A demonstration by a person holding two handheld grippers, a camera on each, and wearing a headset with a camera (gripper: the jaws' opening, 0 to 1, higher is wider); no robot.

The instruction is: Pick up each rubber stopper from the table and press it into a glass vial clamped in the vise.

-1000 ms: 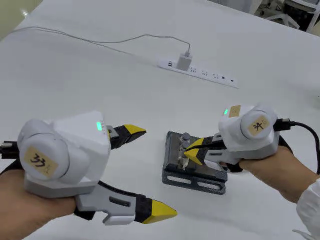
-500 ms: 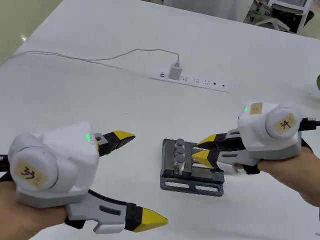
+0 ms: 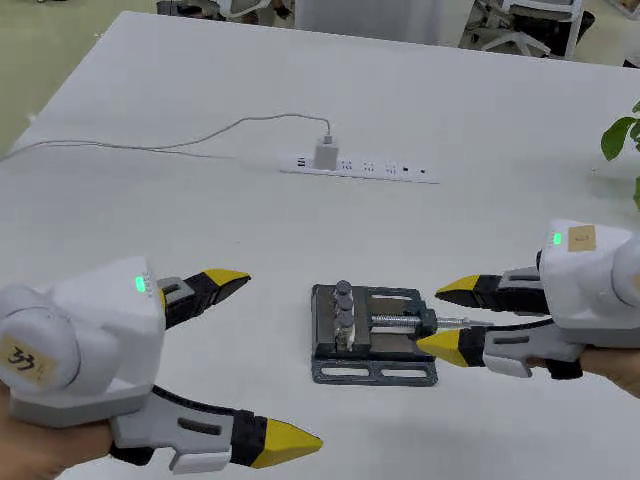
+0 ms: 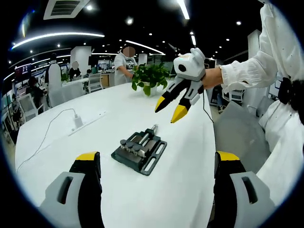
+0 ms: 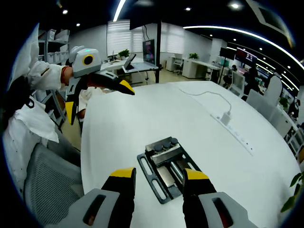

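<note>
Left gripper (image 3: 278, 360) is wide open with nothing between its jaws, parked at 8 o'clock from the vise (image 3: 392, 346). Right gripper (image 3: 435, 318) is also open and empty, at 3 o'clock from the vise, with its tips just beside the screw (image 3: 400, 322) end. I can't tell if they touch. Vials (image 3: 344, 310) stand in a row, clamped at the vise's 9 o'clock side, with dark stoppers (image 3: 344, 288) on top. I can't tell how deep they sit. Power strip (image 3: 358, 166) lies at 12 o'clock on the tabletop (image 3: 200, 220), with a charger (image 3: 326, 156) plugged in.
</note>
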